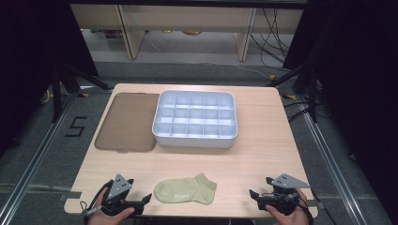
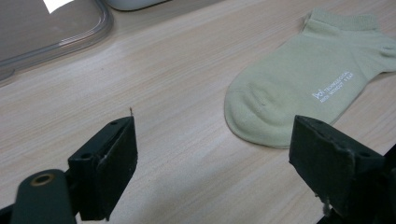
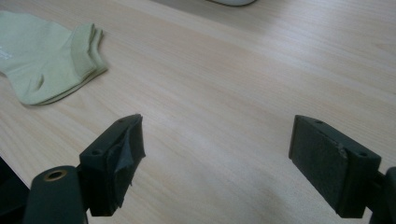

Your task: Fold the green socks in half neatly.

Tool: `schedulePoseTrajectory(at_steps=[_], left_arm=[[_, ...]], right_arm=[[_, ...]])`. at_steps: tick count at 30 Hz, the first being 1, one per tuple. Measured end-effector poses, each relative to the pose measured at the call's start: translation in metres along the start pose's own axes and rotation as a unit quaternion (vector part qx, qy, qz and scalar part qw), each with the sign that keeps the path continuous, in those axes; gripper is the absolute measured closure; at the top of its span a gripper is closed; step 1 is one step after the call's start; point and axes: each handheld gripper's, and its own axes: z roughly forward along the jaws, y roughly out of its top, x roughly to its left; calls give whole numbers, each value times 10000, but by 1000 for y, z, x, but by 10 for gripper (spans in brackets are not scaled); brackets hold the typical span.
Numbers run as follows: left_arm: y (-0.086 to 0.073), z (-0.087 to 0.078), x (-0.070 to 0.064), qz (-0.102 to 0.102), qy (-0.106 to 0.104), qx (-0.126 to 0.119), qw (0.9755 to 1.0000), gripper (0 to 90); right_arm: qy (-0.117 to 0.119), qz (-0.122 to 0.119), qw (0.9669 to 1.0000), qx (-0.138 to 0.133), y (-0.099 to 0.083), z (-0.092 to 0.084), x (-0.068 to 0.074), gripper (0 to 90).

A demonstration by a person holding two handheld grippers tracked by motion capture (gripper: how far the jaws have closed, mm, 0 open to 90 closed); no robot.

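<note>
- The sock, a pale green ankle sock, lies flat on the desk close to the near edge, between the two hand-held grippers and touching neither.
- In the high view its long axis runs left to right along that edge: the rounded toe points toward the left hand-held gripper, the cuff and heel toward the right hand-held gripper.
- It probably lies spread out there so that either gripper can reach an end.
- The left hand-held gripper rests just beside the toe with its jaws wide apart and nothing between them; in the left gripper view the toe sits near the right-hand jaw.
- The right hand-held gripper sits farther off, past the cuff, jaws also wide and empty, over bare wood.
- The white compartment tray stands mid-desk, its translucent lid laid off beside it, likely to leave the cells open for filling.
</note>
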Motion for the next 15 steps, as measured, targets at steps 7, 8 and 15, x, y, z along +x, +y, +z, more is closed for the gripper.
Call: schedulePoseTrajectory(at_steps=[7, 8, 15], left_arm=[[1, 1, -2, -9, -76, 44, 10000, 151], [0, 1, -1, 0, -82, 38, 10000, 152], [1, 2, -1, -53, -108, 42, 9999, 151]], right_arm=[[60, -134, 9999, -36, 2, 1, 3, 234], [119, 29, 9999, -31, 2, 1, 7, 242], [313, -222, 9992, -109, 9, 8, 14, 309]])
